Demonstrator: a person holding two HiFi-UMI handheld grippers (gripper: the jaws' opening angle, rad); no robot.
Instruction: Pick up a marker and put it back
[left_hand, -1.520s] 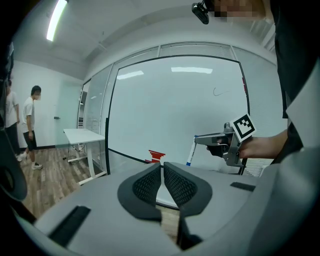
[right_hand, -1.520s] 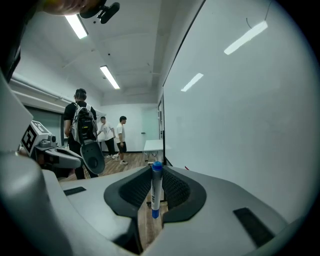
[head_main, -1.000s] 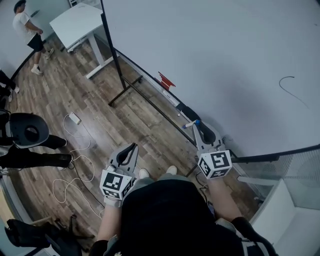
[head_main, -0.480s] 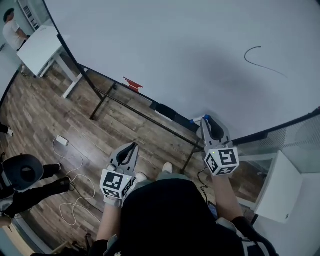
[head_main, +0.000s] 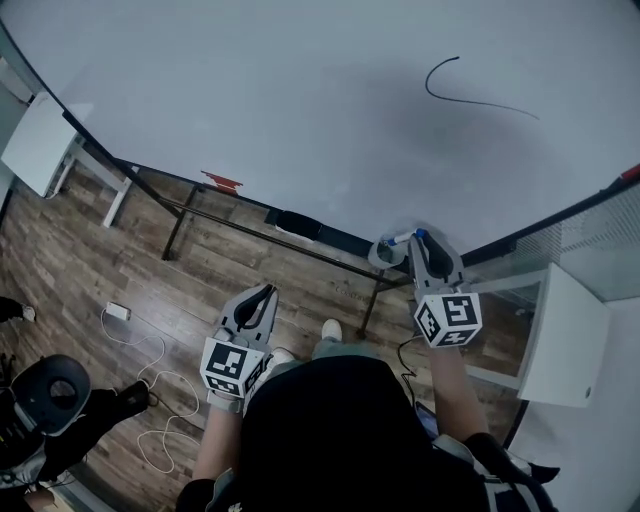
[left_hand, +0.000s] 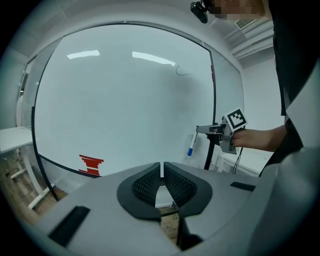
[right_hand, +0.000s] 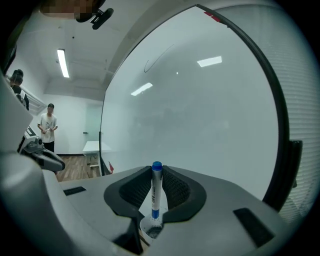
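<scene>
My right gripper (head_main: 420, 238) is shut on a white marker (head_main: 400, 238) with a blue cap, held close to the whiteboard (head_main: 300, 90) at its lower right. In the right gripper view the marker (right_hand: 155, 195) stands upright between the pads, cap up, with a small white cup (right_hand: 150, 231) just beneath it. That cup (head_main: 383, 254) shows at the board's tray. My left gripper (head_main: 262, 293) hangs lower, over the wooden floor, jaws shut on nothing (left_hand: 161, 167). From the left gripper view I see the right gripper (left_hand: 212, 131) holding the marker (left_hand: 192, 146) with its cap downward.
A black curved line (head_main: 470, 92) is drawn on the board. A red eraser (head_main: 222, 181) and a black eraser (head_main: 298, 224) sit on the tray. A white desk (head_main: 35, 140) stands left, a white cabinet (head_main: 565, 340) right, a cable (head_main: 150, 400) lies on the floor. A person (right_hand: 48, 127) stands far off.
The head view has swung right along the whiteboard. My right gripper, still holding the marker, has risen slightly and now sits over the small cup. The left gripper has kept its place.
</scene>
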